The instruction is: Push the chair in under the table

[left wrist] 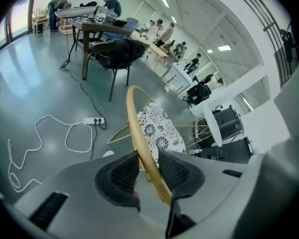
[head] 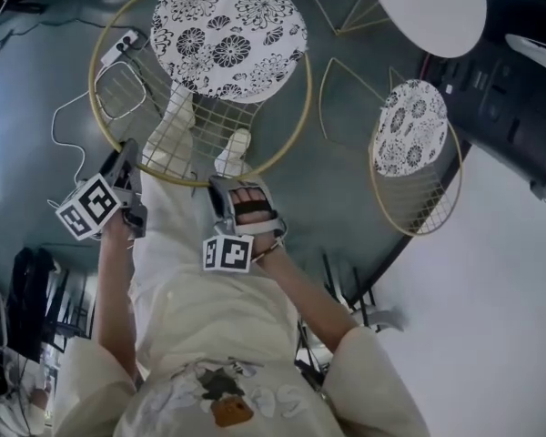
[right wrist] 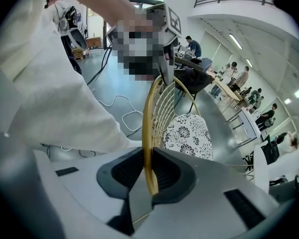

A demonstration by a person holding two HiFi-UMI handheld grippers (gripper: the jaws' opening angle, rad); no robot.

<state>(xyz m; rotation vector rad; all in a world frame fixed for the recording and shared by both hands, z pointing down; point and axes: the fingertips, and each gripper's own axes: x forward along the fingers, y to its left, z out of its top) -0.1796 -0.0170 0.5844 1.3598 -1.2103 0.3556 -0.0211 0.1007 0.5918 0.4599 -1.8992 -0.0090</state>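
The chair has a round gold wire back, whose rim [head: 164, 173] curves towards me, and a black-and-white floral seat [head: 229, 35]. The round white table [head: 428, 7] stands at the upper right, apart from the chair. My left gripper [head: 127, 157] is at the rim's left part. In the left gripper view the rim [left wrist: 139, 128] runs between the jaws of this gripper [left wrist: 142, 171], leaning on the right pad with a gap at the left one. My right gripper [head: 229, 185] is at the rim's near part. Its pads press on the rim [right wrist: 148, 128] from both sides in the right gripper view [right wrist: 148, 171].
A second floral chair [head: 409, 139] stands to the right, beside the table. A power strip with a white cable [head: 123, 44] lies on the floor left of the chair. Black equipment [head: 510, 107] stands at the right edge. Desks, a dark chair [left wrist: 117, 54] and people are far behind.
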